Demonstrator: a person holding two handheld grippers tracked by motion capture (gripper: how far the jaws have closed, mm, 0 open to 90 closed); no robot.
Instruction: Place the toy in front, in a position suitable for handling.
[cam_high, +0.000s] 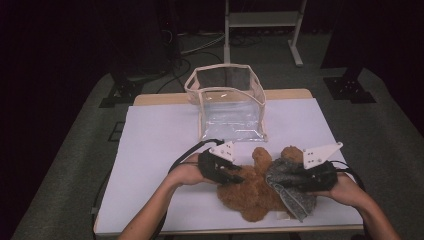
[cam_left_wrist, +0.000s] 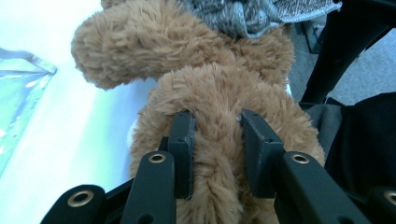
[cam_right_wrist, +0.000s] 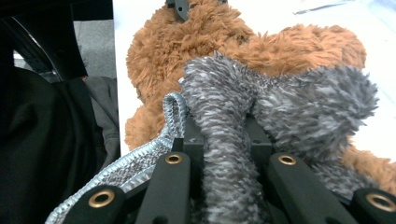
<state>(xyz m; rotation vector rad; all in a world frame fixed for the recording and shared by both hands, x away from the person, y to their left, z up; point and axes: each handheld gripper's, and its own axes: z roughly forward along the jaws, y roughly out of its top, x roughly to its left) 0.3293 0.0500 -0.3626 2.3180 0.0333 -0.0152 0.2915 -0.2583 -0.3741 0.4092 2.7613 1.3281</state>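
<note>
A brown plush teddy bear (cam_high: 248, 194) lies on the white table cover near the front edge, partly wrapped in a grey knitted garment (cam_high: 289, 184). My left gripper (cam_high: 239, 176) comes in from the bear's left side. In the left gripper view its jaws (cam_left_wrist: 217, 128) pinch a furry brown limb of the bear (cam_left_wrist: 205, 65), with the grey garment (cam_left_wrist: 254, 14) beyond. My right gripper (cam_high: 296, 178) is at the bear's right. In the right gripper view its jaws (cam_right_wrist: 223, 126) are shut on a fold of the fuzzy grey garment (cam_right_wrist: 299, 102), and the bear (cam_right_wrist: 201, 37) lies behind.
A clear plastic bag with a cream trim (cam_high: 227, 102) stands open at the back middle of the table (cam_high: 150, 145). A small white tag (cam_high: 284, 216) lies by the bear near the front edge. Cables and a white stand sit on the floor beyond.
</note>
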